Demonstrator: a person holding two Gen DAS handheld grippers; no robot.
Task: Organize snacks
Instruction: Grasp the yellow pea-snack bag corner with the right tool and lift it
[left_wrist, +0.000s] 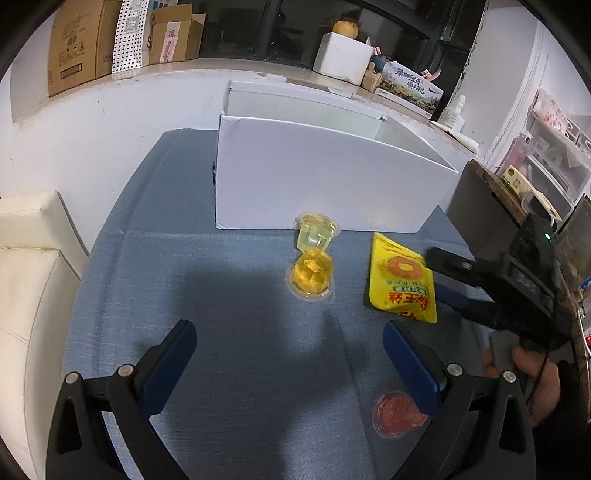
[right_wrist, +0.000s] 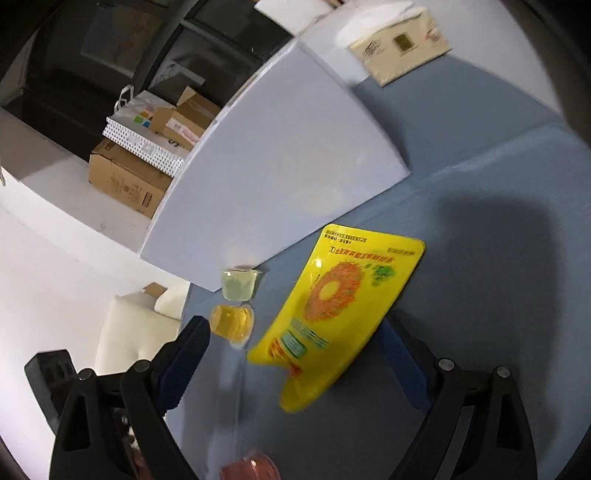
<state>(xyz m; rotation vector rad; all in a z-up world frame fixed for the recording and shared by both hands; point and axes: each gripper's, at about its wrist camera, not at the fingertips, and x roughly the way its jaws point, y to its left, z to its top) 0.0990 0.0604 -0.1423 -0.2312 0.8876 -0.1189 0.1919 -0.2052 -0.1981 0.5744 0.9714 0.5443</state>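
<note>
- The worktop (left_wrist: 229, 369), covered with a blue-grey cloth, carries a big white open box (left_wrist: 317, 177) at its far side.
- Right against the box's front wall sits a pale yellow-green jelly cup (left_wrist: 316, 230); an orange-yellow jelly cup (left_wrist: 311, 275) lies just in front of it, the two almost touching.
- To the right of those cups lies a flat yellow snack packet (left_wrist: 400, 280) printed with an orange ring, its upper end close to the box.
- A red jelly cup (left_wrist: 397, 411) rests nearer the person, apart from the others, just below the left tool's right finger.
- The left tool (left_wrist: 290, 354) hovers over bare cloth with its jaws spread wide and nothing between them.
- The right tool (right_wrist: 291, 339) is tilted over and also stands wide open; the lower end of the yellow packet lies between its fingers, but the pads are not pressing on it.
- From the left-hand camera, the right tool reaches in from the right edge with one black finger (left_wrist: 448, 264) over the packet's edge, and a hand (left_wrist: 532, 380) grips its handle.
- A cream padded seat (left_wrist: 26, 288) stands left of the worktop, and cardboard boxes (left_wrist: 85, 40) line the ledge behind.
</note>
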